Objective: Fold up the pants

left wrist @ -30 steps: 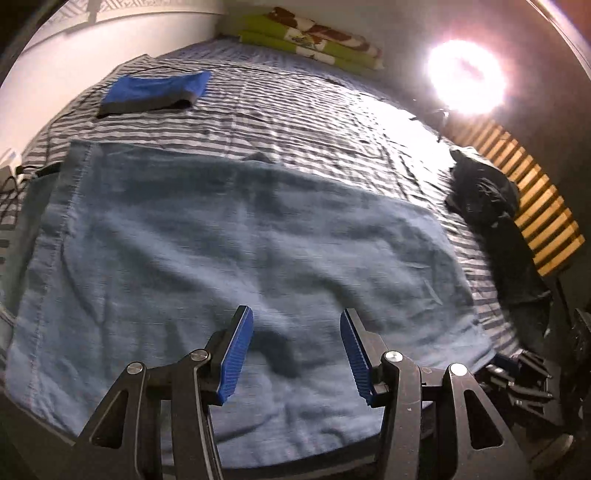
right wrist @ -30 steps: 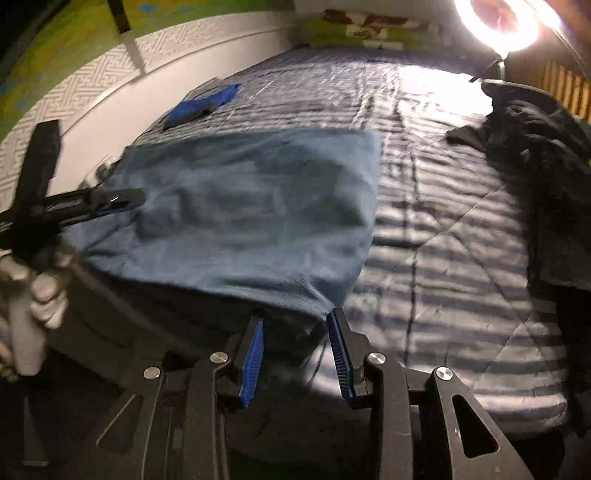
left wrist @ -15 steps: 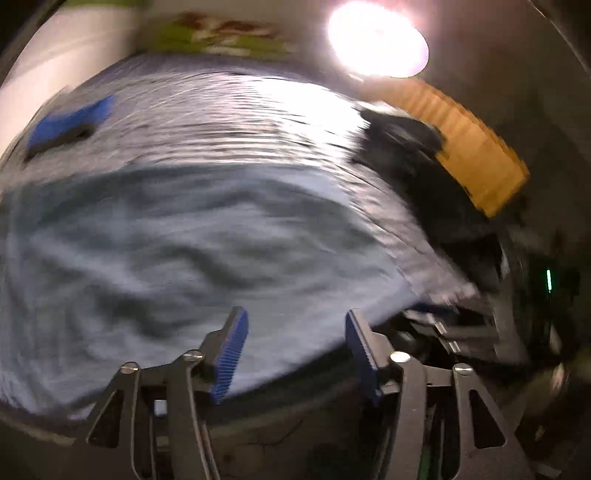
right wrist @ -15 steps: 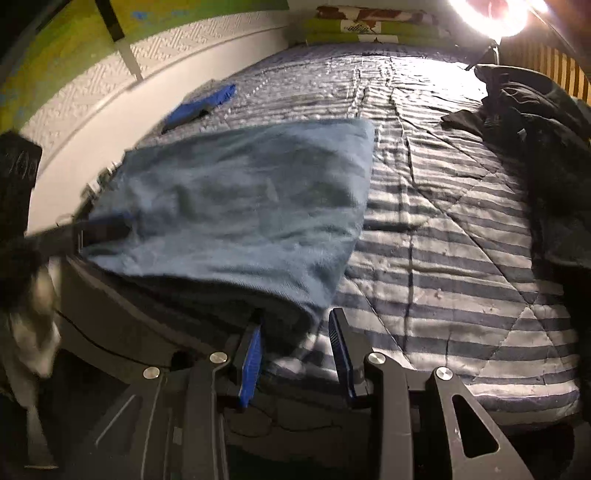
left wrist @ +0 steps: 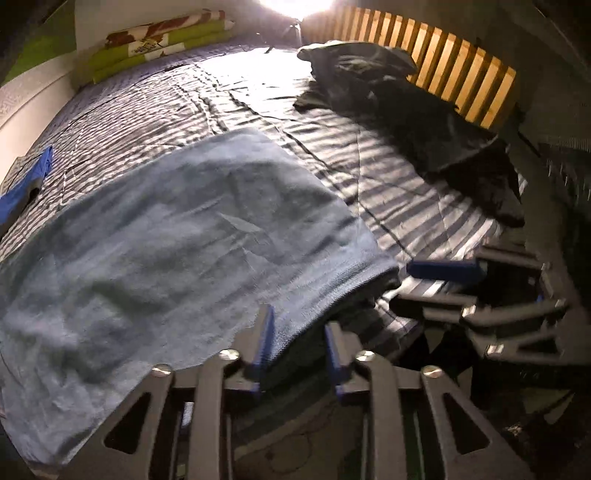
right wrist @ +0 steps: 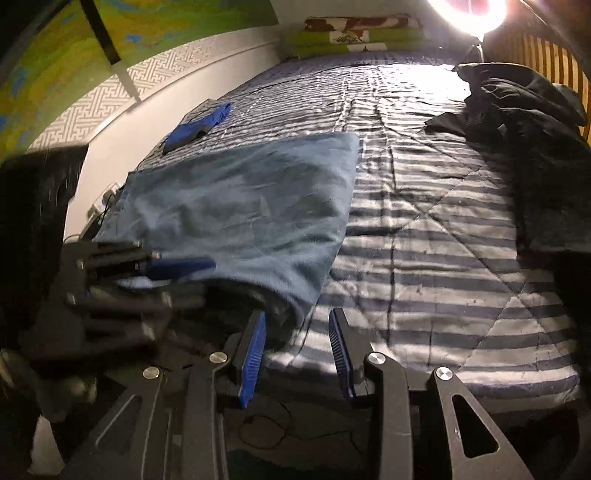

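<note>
Light blue pants (left wrist: 177, 236) lie folded flat on the striped bed cover (left wrist: 388, 177), their near edge hanging over the bed's front. In the left wrist view my left gripper (left wrist: 299, 347) sits at that near edge close to the right corner. Its jaws are closing, with the hem between the blue pads and a gap still showing. My right gripper (right wrist: 297, 350) stands open at the pants' (right wrist: 240, 206) near right corner, the corner just at its fingertips. Each gripper shows in the other's view: the right gripper (left wrist: 410, 288) beside the corner, the left gripper (right wrist: 192, 282) blurred on the near edge.
A folded bright blue garment (right wrist: 199, 125) lies by the white wall at the left. A heap of dark clothes (right wrist: 535, 129) fills the bed's right side by the wooden slats (left wrist: 461, 74). Green pillows (left wrist: 155, 48) and a glaring lamp (right wrist: 469, 11) stand at the far end.
My left gripper has swept right along the pants' near edge to near the right corner, rolling as it went, and its jaws have narrowed. The right gripper has stayed put.
</note>
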The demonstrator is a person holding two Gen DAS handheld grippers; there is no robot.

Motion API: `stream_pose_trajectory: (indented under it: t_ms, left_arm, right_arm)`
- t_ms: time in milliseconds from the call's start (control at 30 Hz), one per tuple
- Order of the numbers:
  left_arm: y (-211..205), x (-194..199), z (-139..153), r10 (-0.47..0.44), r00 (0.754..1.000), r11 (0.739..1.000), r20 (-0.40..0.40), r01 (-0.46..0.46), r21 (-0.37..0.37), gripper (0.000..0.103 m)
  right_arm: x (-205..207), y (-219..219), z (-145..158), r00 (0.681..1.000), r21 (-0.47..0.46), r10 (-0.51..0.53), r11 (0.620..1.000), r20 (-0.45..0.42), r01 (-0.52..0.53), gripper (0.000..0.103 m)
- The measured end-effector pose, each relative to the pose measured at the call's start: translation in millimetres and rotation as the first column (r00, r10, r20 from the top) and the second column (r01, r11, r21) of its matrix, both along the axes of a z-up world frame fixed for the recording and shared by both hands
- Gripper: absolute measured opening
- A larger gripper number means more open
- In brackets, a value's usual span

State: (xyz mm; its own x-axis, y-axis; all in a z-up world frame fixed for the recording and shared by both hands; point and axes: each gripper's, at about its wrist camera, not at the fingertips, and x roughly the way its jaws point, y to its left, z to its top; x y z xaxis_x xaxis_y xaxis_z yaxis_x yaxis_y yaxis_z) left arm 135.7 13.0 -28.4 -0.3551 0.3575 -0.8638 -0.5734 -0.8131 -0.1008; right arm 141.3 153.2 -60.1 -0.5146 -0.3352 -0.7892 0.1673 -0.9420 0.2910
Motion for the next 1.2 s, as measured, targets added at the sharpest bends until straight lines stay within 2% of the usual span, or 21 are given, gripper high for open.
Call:
stream_pose_trajectory:
  t_ms: [267,433,500,600,667,733,767,867,900,1000,1100,1200]
  left_arm:
    - [-1.9,-3.5,17.4,-0.015,1.000,1.000,-0.015,0.015,0.003,0.015]
    - [-11.7,-9.6,25.5,0.007,1.000,0.999,-0.006,-0.007,0.042,0.013]
    - [-12.0,-9.3,25.0,-0.003,1.000,0.999,0.002,0.003,0.044,0.013]
    - [-3.1,-0.9,14.4,-0.051,0.999,0.999,0.020,0.050,0.015,0.015]
    - [2.6,6.1,3.5,-0.088,0.995,0.996,0.043,0.088,-0.016,0.022]
    - [1.7,13.0,-0.8,-0.111,0.991,0.994,0.071,0.111,0.002,0.030]
    - [-0.3,15.0,1.1,-0.117,0.990,0.993,0.074,0.116,0.013,0.030]
    - [-13.2,16.0,17.5,-0.105,0.992,0.991,0.073,0.098,0.096,0.031]
    - [-16.4,14.8,23.1,-0.091,0.994,0.990,0.063,0.084,0.112,0.031]
    - [-14.9,3.2,31.3,-0.049,0.998,0.989,0.026,0.044,0.145,0.031]
    - [5.5,-9.9,22.0,-0.028,0.999,0.986,0.017,0.025,0.168,0.031]
    - [31.4,-18.4,-3.2,-0.024,0.999,0.990,0.029,0.019,0.140,0.031]
  right_arm:
    - [-5.5,-26.5,-3.0,0.999,0.049,0.018,0.999,-0.037,-0.016,0.036]
    - [-20.2,-30.8,-8.3,0.996,0.063,-0.083,0.994,-0.034,0.085,0.036]
    - [-19.4,-20.7,-10.1,0.989,0.101,-0.149,0.984,-0.018,0.150,0.036]
    - [-8.5,-0.2,-12.0,0.983,0.056,-0.184,0.982,0.004,0.183,0.036]
    - [-5.0,2.7,-13.5,0.984,0.051,-0.179,0.983,0.020,0.177,0.036]
    - [-1.9,4.6,-16.1,0.987,0.079,-0.161,0.984,0.022,0.159,0.036]
    - [-1.2,6.4,-18.0,0.988,0.080,-0.153,0.985,0.031,0.150,0.036]
    - [4.7,18.0,-20.1,0.988,0.055,-0.141,0.989,0.055,0.138,0.034]
    - [10.1,21.1,-17.3,0.989,0.058,-0.136,0.989,0.053,0.132,0.030]
    - [19.6,33.5,-7.8,0.992,0.015,-0.117,0.993,0.039,0.116,0.029]
    - [19.8,52.0,8.6,0.987,-0.032,-0.158,0.987,0.004,0.158,0.029]
    - [5.6,76.2,23.6,0.979,-0.074,-0.202,0.977,-0.028,0.199,0.029]
